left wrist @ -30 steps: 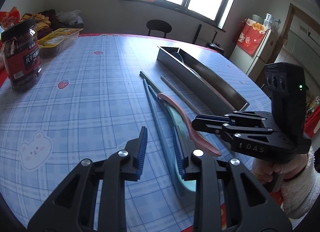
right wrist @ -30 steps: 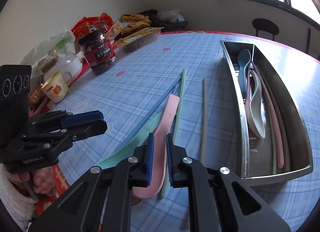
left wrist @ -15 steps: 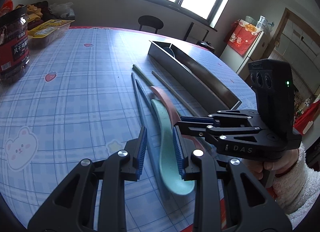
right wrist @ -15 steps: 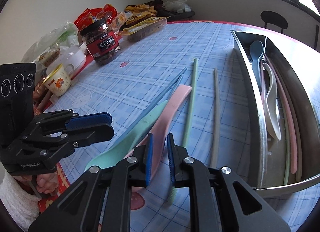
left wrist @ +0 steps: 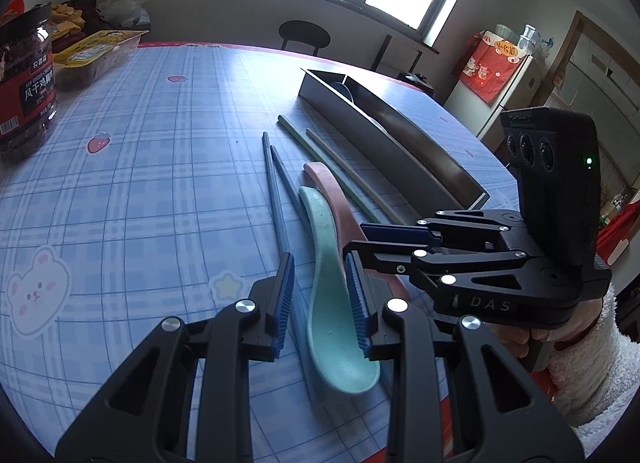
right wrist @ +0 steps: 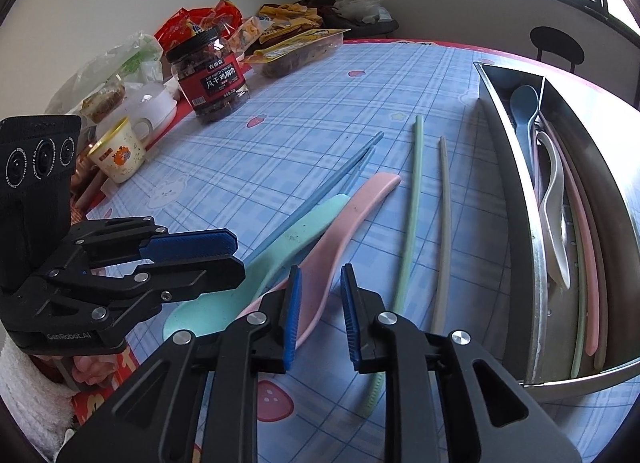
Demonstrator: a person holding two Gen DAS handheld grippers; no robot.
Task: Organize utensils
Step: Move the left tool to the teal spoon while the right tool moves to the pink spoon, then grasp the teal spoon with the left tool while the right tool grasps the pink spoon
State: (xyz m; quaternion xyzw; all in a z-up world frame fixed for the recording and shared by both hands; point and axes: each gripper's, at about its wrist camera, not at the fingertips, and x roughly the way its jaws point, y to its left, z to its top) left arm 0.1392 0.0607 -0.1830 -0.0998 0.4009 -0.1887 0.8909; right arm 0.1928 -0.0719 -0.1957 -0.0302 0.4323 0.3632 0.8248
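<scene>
A mint green spoon (left wrist: 334,303) lies on the blue checked tablecloth, its bowl toward me. My left gripper (left wrist: 320,299) is open, with its jaws on either side of the spoon. A pink spoon (right wrist: 344,223) lies beside it, with blue chopsticks (left wrist: 274,199), a green chopstick (right wrist: 412,203) and a grey chopstick (right wrist: 442,231). My right gripper (right wrist: 320,315) is open over the pink spoon's bowl end; it also shows in the left wrist view (left wrist: 396,247). The steel utensil tray (right wrist: 516,199) holds several spoons and chopsticks.
A jar of dried chicken (right wrist: 214,75), a yellow cup (right wrist: 118,151), snack bags (right wrist: 288,27) and a food tray (left wrist: 96,51) crowd the table's left side. A black stool (left wrist: 304,35) stands beyond the far edge.
My left gripper has moved forward over the mint spoon, which now lies between its jaws. My right gripper's jaws have opened wider.
</scene>
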